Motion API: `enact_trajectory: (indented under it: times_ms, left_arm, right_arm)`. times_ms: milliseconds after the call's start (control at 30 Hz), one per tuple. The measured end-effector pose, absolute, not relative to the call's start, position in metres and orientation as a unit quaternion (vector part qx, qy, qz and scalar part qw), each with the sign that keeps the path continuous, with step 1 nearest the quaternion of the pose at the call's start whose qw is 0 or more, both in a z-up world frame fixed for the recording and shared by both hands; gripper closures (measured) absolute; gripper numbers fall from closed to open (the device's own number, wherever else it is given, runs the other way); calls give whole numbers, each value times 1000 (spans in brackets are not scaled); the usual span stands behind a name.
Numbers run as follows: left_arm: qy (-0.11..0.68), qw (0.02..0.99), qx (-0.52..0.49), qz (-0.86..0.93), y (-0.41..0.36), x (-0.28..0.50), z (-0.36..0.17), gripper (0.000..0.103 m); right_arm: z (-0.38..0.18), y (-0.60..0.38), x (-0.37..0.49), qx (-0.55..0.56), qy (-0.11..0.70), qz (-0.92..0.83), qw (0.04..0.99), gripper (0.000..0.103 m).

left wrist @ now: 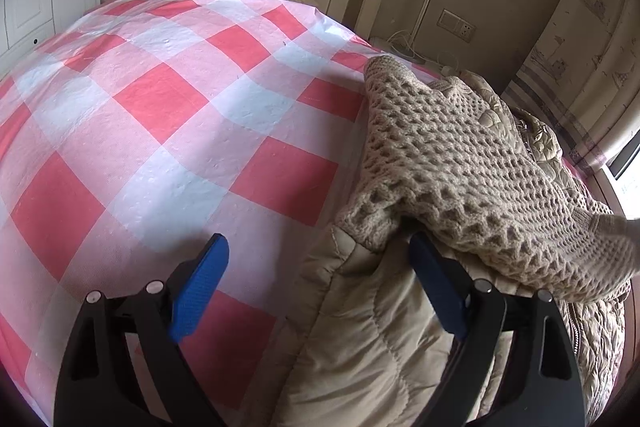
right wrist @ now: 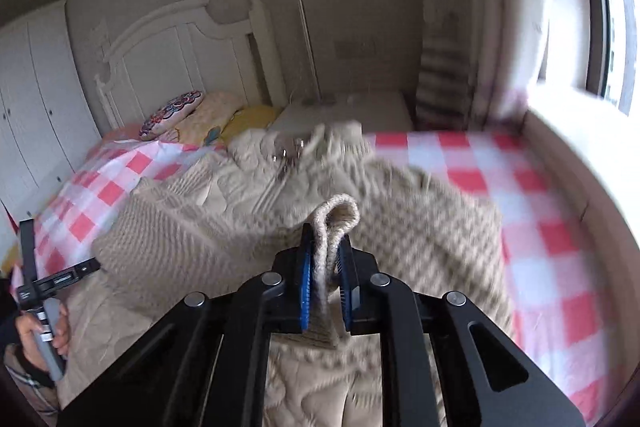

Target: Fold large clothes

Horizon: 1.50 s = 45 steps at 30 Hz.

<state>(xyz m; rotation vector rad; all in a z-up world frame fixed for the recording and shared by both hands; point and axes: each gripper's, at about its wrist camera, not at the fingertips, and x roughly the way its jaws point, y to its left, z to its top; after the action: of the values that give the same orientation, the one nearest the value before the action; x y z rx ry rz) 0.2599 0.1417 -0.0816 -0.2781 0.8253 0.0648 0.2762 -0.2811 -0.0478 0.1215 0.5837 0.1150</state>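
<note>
A ribbed edge of the beige knit sweater (right wrist: 334,227) is pinched in the right tool (right wrist: 325,267). The left tool (left wrist: 316,267) is held wide, empty, over a quilted jacket (left wrist: 360,347) spread on the checked bed (left wrist: 160,107).

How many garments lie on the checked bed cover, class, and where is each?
2. A beige quilted coat lies spread on the bed cover; a knitted sweater lies on it, pinched by the right gripper. More may be hidden underneath.
</note>
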Motion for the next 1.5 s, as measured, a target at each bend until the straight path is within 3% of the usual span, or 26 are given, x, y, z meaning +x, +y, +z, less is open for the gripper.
enact_trajectory:
  times_ms: [167,267,367,633,733,800,833,933,1000,1067,1167,1300,1400,1500]
  left_arm:
    - [394,907,-147,37,146,257,-81,12]
    - [391,906,-157,37,149,255,-82,12]
    - [397,904,-154,33,146,258,-83,12]
    - [394,904,-161,45,150,257,-83,12]
    - [392,903,-167,48,152,256,-83,12]
    - [388,907,-152,55,146,255,-79,12]
    - [379,912,-139,65,142,253,-74,12]
    - [317,943,-90,41,112,239,-34,10]
    - [279,959,-56,12,83,237,-5,3]
    - [261,965,-16,-24,48,245,11,2]
    - [299,952,44,-54,7,274,-5,2]
    - [404,911,73,-43,-10,317,-75,2]
    - [408,911,29,-49,3,320,-68,2]
    - [399,915,47,-37,2,320,-54,2]
  right_arm:
    - [-46,-286,293,59,262,35,963,92]
    - [-44,-304,258,119,205,61,970,94]
    - [-28,-300,242,90,169,55,980,98]
    - [38,-261,288,26,180,94,979,99]
    - [33,-249,286,21,241,142,960,95]
    - [5,-249,284,16,270,128,954,49]
    - [-8,-249,285,10,282,111,953,11]
    - [-45,-259,287,12,317,88,944,29]
    - [-63,-266,293,37,344,89,934,32]
    - [-73,-267,296,54,352,94,930,33]
    - [-85,-260,300,57,363,103,925,33]
    - [-123,-248,302,13,412,78,908,32]
    - [-126,-250,302,6,407,83,910,31]
    - [-108,-252,301,17,393,92,915,32]
